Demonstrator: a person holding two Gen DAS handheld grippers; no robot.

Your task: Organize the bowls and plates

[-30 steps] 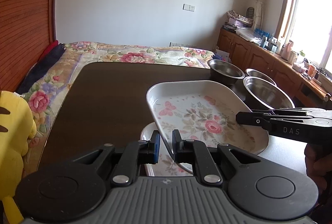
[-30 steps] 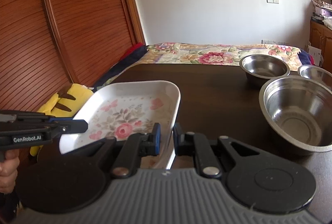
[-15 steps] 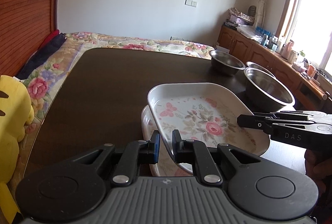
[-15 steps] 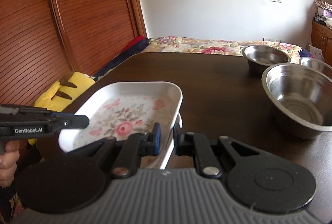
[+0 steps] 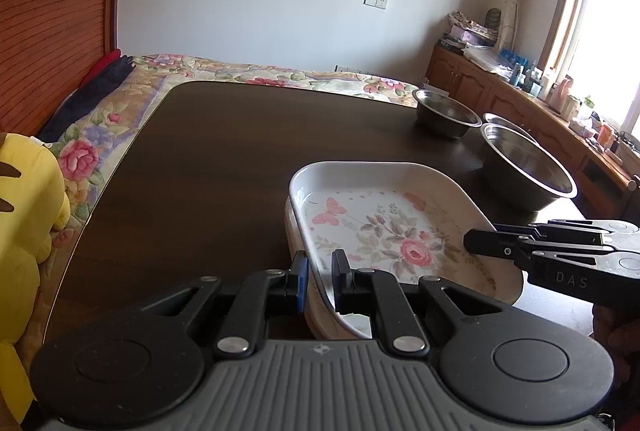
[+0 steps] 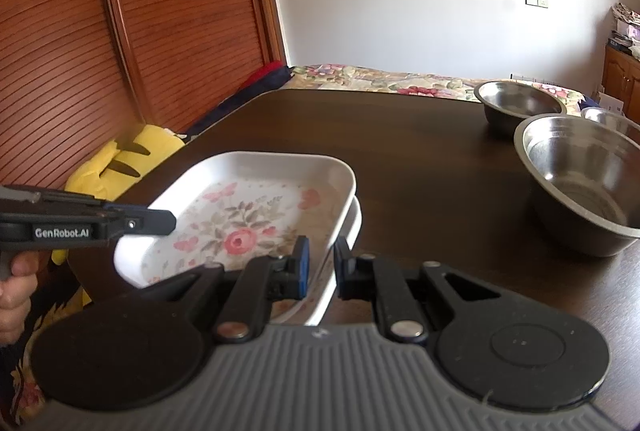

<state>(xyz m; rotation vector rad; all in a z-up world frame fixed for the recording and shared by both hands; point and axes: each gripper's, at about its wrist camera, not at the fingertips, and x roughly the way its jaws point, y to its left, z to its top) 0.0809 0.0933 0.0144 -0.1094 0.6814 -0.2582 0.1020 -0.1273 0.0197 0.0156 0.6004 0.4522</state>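
Yellow plush toy (image 5: 24,231) is sitting off the table's (image 5: 224,167) left edge, by the floral bedspread (image 5: 256,73). My left tongs (image 5: 319,273) are clamping the near-left rim of the floral plate (image 5: 384,227), rim pinched between both pads. That plate is sitting nested on a second white plate (image 6: 352,227) just under it, at the table's near side. My right tongs (image 6: 320,263) are gripping the same top plate's opposite rim, also clenched on it. I'm holding it from both sides, roughly level. Three steel bowls are standing to the right, apart from the plates: big bowl (image 6: 584,183) nearest, mid bowl (image 6: 520,105) farther back, small bowl (image 6: 610,117) mostly hidden behind the big one.
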